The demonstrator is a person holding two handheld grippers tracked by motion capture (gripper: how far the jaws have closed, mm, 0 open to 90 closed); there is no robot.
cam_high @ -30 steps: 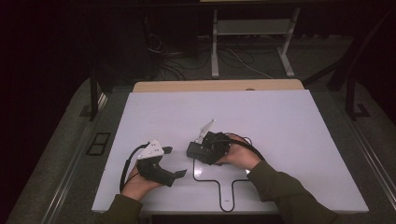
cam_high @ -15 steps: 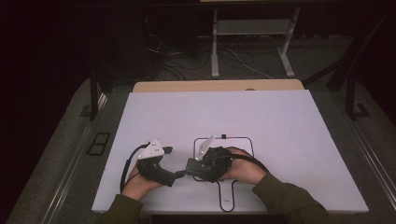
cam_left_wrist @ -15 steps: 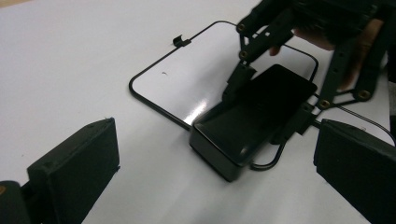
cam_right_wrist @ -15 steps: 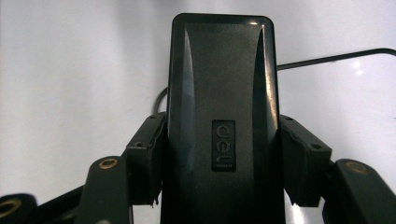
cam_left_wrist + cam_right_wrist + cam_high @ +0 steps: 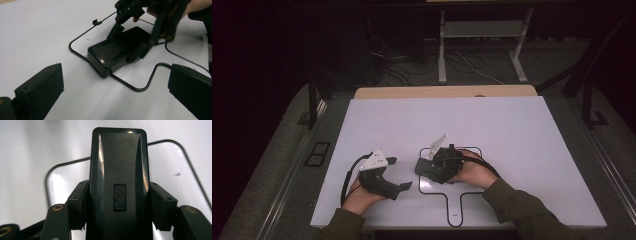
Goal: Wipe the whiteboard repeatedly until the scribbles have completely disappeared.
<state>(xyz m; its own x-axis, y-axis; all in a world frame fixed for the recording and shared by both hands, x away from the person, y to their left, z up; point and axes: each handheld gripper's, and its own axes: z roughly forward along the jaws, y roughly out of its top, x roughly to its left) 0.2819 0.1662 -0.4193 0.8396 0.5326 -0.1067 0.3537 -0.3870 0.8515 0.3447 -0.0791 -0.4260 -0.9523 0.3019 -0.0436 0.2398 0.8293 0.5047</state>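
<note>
A black oblong case (image 5: 117,170) with an embossed logo is clamped across its width by my right gripper (image 5: 118,207), and both pads (image 5: 78,205) press its sides. In the high view the right gripper (image 5: 424,170) points left over a black outline (image 5: 476,150) drawn on the white table. The left gripper view looks across at the case (image 5: 112,53), whose front end rests low on the table inside the outline (image 5: 82,55). My left gripper (image 5: 115,92) stands open a short way from it, nothing between its jaws. The left gripper (image 5: 401,173) sits near the table's front left.
The white table (image 5: 512,125) has a tan board (image 5: 447,92) along its far edge. Beyond it are a metal stand's legs (image 5: 442,55) and loose cables on a dark floor. A forearm in a dark green sleeve (image 5: 522,210) comes in at the bottom right.
My right hand with the case dipped toward the table's front edge, then came back a little way. The left gripper has kept still and open.
</note>
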